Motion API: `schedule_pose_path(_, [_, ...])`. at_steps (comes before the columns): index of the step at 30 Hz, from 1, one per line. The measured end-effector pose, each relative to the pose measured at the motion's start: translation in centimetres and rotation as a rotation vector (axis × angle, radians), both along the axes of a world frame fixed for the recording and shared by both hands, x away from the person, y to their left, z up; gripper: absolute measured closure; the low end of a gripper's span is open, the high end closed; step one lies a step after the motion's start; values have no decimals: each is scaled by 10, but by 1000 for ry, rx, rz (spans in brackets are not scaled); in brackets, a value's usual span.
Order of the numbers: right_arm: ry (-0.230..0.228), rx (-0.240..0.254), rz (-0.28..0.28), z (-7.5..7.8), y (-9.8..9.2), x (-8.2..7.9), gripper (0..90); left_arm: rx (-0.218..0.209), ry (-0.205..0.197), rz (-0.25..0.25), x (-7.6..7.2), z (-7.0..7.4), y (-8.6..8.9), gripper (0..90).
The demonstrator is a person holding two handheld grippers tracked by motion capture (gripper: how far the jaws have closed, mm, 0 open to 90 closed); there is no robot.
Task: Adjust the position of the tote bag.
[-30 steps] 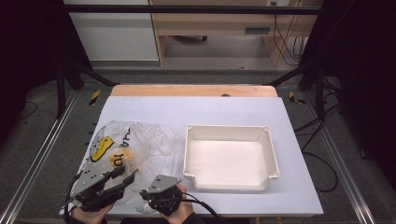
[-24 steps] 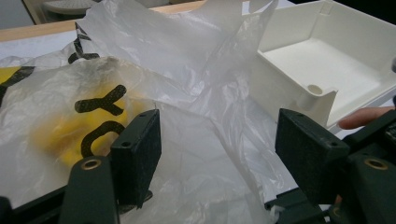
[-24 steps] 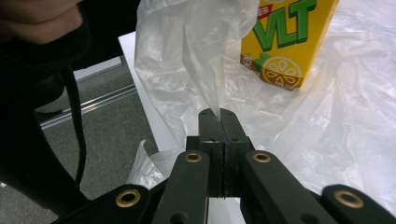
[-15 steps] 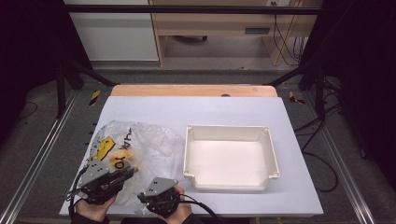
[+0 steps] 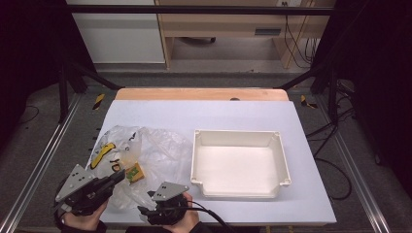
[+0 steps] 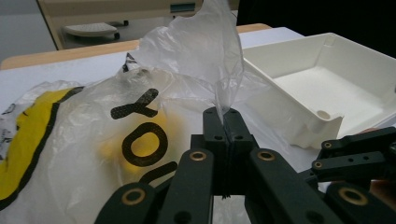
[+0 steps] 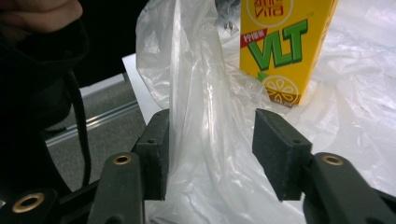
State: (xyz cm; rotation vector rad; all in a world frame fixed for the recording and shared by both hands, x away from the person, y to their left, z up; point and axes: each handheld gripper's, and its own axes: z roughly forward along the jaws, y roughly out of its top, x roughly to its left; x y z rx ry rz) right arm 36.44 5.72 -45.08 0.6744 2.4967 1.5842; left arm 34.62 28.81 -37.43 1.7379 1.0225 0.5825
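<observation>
Left claw (image 6: pixel 224 122) shifted, pinching bag (image 6: pixel 205 60) (yellow carton (image 7: pixel 285 46) inside).

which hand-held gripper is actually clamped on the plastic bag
The left hand-held gripper: jaws shut on the plastic bag. The right hand-held gripper stands open around a fold.

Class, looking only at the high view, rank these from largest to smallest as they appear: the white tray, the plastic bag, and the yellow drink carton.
1. white tray
2. plastic bag, close to the tray's spread; crumpled, see-through edges make this order unsure
3. yellow drink carton, clearly smallest
</observation>
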Motion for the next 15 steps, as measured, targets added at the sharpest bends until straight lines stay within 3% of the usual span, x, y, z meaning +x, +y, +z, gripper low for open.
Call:
schedule_pose_path(3, [8,0,11,3,-1,0,618,5,-9,17,-3,0,4,894])
schedule_pose_path(4, [8,0,11,3,-1,0,618,5,-9,17,-3,0,4,894])
schedule_pose_path(7, [24,-12,14,2,1,3,770,44,-14,43,-6,-3,5,895])
schedule_pose_path(8, [24,-12,14,2,1,3,770,44,-14,43,-6,-3,5,895])
schedule_pose_path(9, [18,-20,14,3,2,2,860,51,-12,47,-7,-5,5,895])
schedule_pose_path(15, [-5,-30,-3,4,3,3,894,51,-2,65,-11,-13,12,895])
